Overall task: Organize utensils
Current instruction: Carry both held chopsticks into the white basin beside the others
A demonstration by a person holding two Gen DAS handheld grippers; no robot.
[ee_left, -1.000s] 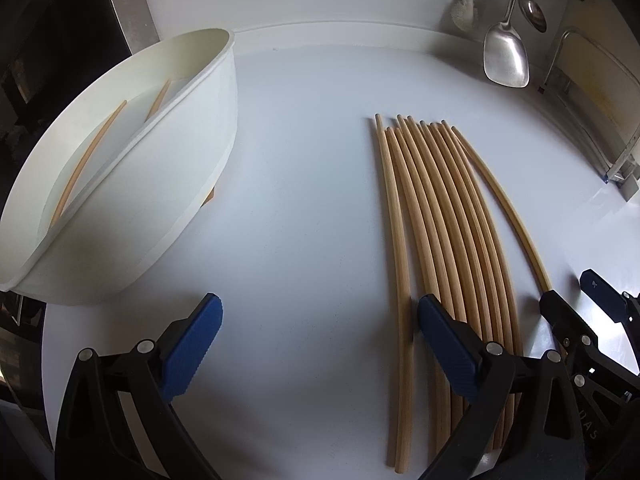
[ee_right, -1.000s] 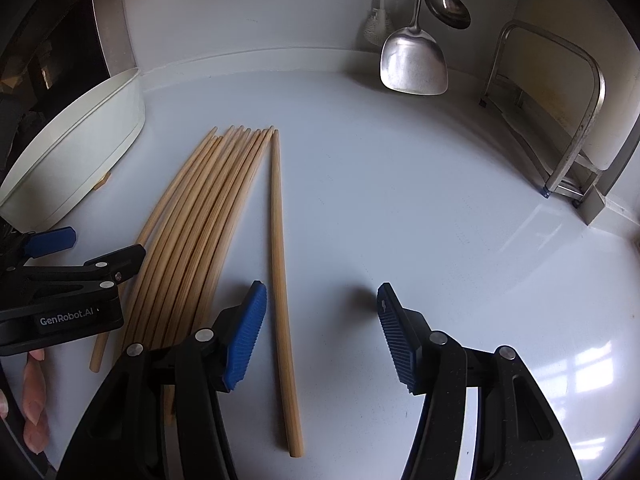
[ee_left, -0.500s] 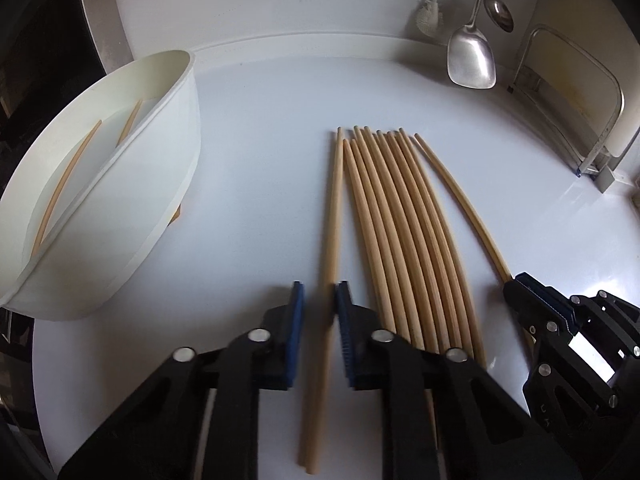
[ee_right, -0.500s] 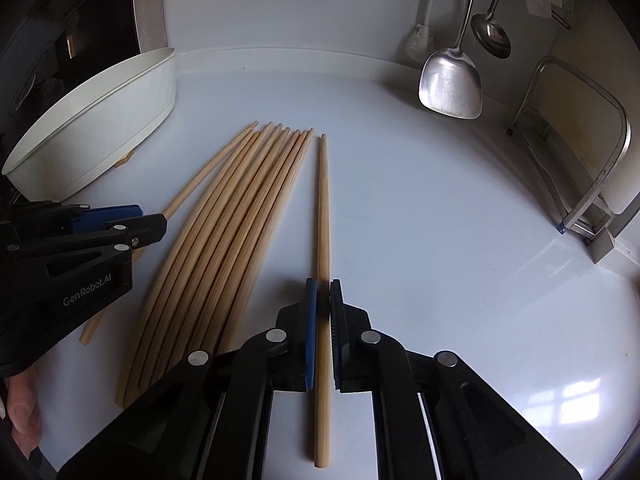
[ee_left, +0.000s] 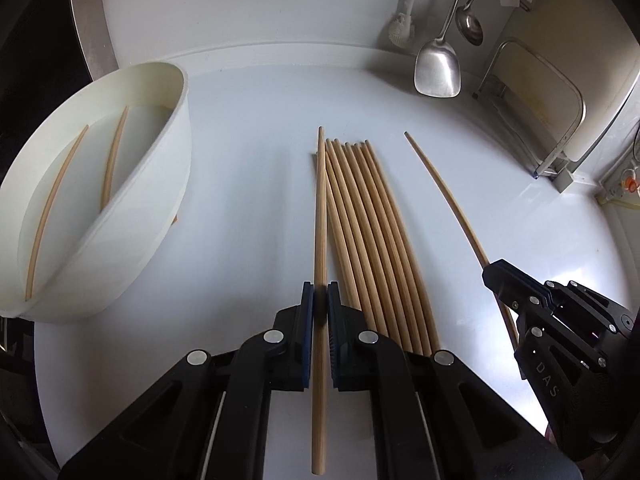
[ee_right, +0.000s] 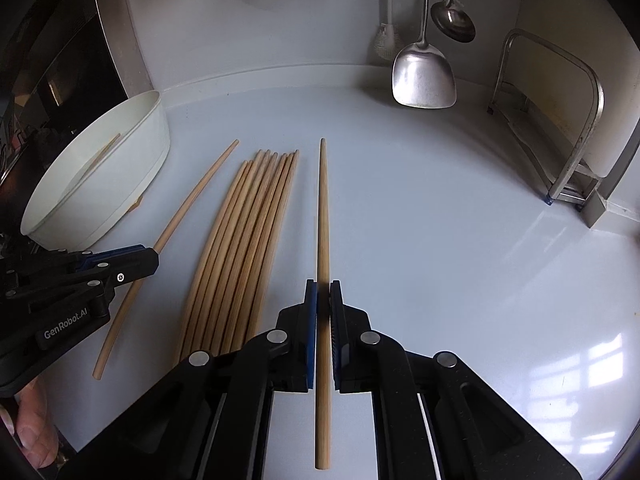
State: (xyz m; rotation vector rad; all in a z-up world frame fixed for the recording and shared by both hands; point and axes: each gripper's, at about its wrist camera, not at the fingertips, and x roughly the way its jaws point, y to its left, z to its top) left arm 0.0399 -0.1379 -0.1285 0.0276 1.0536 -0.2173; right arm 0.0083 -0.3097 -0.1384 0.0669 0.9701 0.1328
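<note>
My left gripper (ee_left: 319,300) is shut on a wooden chopstick (ee_left: 320,208) and holds it lifted above the white counter. My right gripper (ee_right: 323,300) is shut on another chopstick (ee_right: 323,208), also lifted. Several chopsticks (ee_left: 368,232) lie side by side on the counter between the two; they also show in the right wrist view (ee_right: 244,240). A white oval container (ee_left: 132,216) stands at the left with two chopsticks (ee_left: 112,152) inside. The right gripper (ee_left: 560,320) appears at the right of the left wrist view, the left gripper (ee_right: 72,276) at the left of the right wrist view.
A steel spatula (ee_right: 424,76) and a ladle (ee_right: 454,20) hang on the back wall. A metal rack (ee_right: 568,120) stands at the right. A dark appliance (ee_right: 60,64) is behind the container. The white counter (ee_right: 440,220) stretches to the right.
Both grippers have lifted their chopsticks off the counter and away from the pile. The right one has moved its chopstick further right of the pile.
</note>
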